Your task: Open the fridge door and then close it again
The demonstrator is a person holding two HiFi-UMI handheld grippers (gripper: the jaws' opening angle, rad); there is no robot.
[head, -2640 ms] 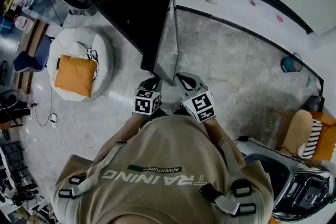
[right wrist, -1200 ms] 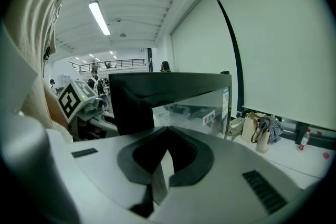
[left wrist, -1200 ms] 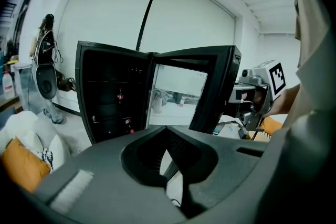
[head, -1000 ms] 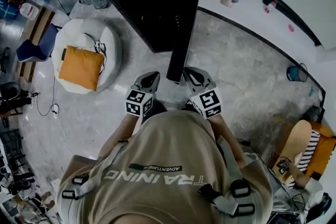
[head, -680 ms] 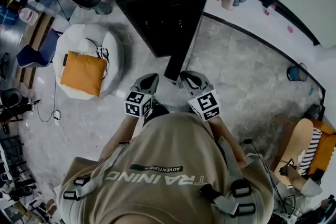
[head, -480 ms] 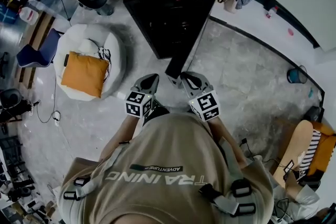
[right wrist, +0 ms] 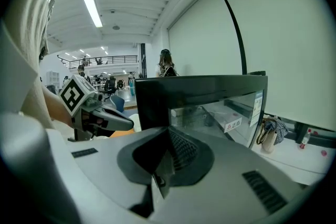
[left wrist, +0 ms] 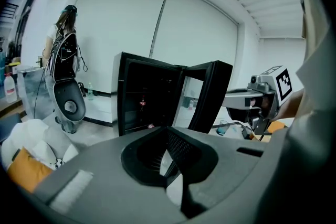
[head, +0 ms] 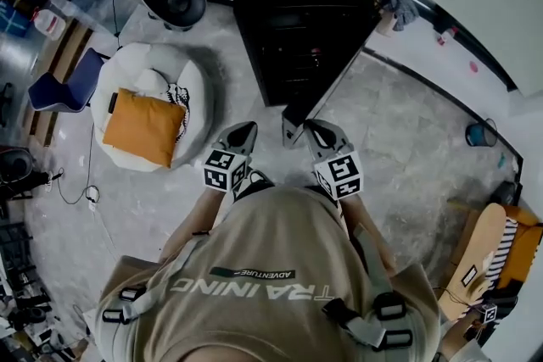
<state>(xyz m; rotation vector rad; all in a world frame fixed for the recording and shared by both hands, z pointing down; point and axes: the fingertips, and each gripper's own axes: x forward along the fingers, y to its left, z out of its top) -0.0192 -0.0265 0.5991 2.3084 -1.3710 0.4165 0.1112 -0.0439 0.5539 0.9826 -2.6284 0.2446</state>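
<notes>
The black fridge [head: 293, 4] stands open ahead of me, its dark shelves showing. Its glass door [head: 335, 68] swings out toward me, and the free edge [head: 293, 125] ends between my two grippers. The left gripper [head: 246, 130] sits just left of that edge, shut and empty. My right gripper [head: 316, 130] is close on the door's outer side, also shut on nothing. In the left gripper view the open fridge [left wrist: 144, 102], the door [left wrist: 210, 97] and the right gripper [left wrist: 257, 105] lie beyond the tips [left wrist: 169, 135]. The right gripper view faces the door's glass [right wrist: 215, 110], with the left gripper [right wrist: 94, 113] beyond the tips [right wrist: 168, 136].
A white beanbag [head: 191, 85] with an orange cushion [head: 146, 125] lies on the floor to the left. A black chair [head: 174, 0] stands behind it. A person [left wrist: 62, 55] stands left of the fridge. Bags [head: 397, 2] sit on the right ledge, a teal bucket [head: 479, 133] further right.
The view has shifted left and back, so the fridge's open inside now shows. The door's free edge stays between my grippers. Both grippers stay shut.
</notes>
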